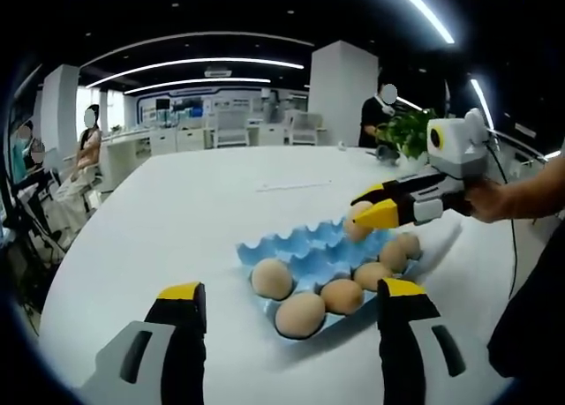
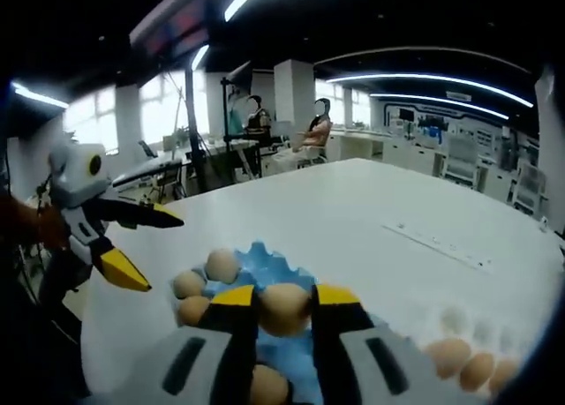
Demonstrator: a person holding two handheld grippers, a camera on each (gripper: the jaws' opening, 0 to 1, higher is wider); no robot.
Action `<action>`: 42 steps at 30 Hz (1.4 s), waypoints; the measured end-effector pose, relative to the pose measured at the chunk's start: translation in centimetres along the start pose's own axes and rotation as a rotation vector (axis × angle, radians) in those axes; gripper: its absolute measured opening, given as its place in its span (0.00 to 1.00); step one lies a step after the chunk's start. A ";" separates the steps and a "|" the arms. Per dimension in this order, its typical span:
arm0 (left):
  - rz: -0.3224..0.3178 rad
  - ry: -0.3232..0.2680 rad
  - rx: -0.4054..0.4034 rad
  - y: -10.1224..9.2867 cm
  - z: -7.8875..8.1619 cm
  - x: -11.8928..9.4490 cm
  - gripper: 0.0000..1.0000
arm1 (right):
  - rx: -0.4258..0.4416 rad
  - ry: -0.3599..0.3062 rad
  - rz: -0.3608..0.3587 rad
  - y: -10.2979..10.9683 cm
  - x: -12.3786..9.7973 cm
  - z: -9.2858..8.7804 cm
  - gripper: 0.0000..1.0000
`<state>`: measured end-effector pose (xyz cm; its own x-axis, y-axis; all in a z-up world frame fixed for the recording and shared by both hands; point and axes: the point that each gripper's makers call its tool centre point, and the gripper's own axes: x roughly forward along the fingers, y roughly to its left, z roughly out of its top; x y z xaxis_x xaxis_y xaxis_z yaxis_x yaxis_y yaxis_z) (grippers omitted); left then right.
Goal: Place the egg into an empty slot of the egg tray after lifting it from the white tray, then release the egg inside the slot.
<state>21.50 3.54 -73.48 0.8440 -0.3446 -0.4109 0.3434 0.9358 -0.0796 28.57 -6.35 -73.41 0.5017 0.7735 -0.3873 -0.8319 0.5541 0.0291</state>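
Gripping an egg (image 2: 284, 310) between its yellow-tipped jaws, the right gripper (image 2: 282, 310) sits at the bottom of the right gripper view, jaws closed against the shell on both sides. Egg held above the blue egg tray (image 2: 265, 264); whether it touches a slot cannot be told. Just beyond, three more eggs (image 2: 222, 265) lie in the tray's left-hand slots. At lower right, pale eggs (image 2: 466, 356) sit in a white tray (image 2: 459, 321), blurred by the lens edge.

Left gripper view: left gripper (image 1: 291, 303) in the foreground, jaws spread wide, nothing between them, hovering over the white table (image 1: 194, 211) just short of the egg tray (image 1: 300, 246). Several brown eggs (image 1: 272, 278) fill the tray's near slots. Over the tray's far side the right gripper (image 1: 375, 209) comes in from the right, held in a person's hand (image 1: 494, 198), with the held egg (image 1: 357, 221) at its tips above a far slot.

The left gripper (image 2: 132, 246) also shows at the left of the right gripper view, jaws apart, near the tray's edge.

Farther off: a green plant (image 1: 408, 131) at the table's far edge, seated and standing people, desks and white columns under strip lights.
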 end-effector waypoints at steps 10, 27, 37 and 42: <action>-0.012 0.009 0.000 0.0 -0.1 0.3 0.80 | -0.039 0.016 0.082 2.5 2.6 -0.1 0.22; -0.008 0.016 -0.002 0.5 -0.5 0.2 0.81 | -0.073 0.025 0.140 3.9 4.6 -0.4 0.22; -0.008 0.017 0.000 0.4 -0.5 0.3 0.81 | -0.083 0.045 0.153 4.1 5.0 -1.2 0.22; -0.010 0.021 0.002 0.3 -0.5 0.3 0.81 | -0.084 0.057 0.156 4.2 5.1 -1.6 0.22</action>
<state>21.63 3.78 -74.09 0.8320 -0.3521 -0.4287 0.3522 0.9323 -0.0823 27.29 -0.58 -76.70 0.3527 0.8283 -0.4354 -0.9167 0.3993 0.0170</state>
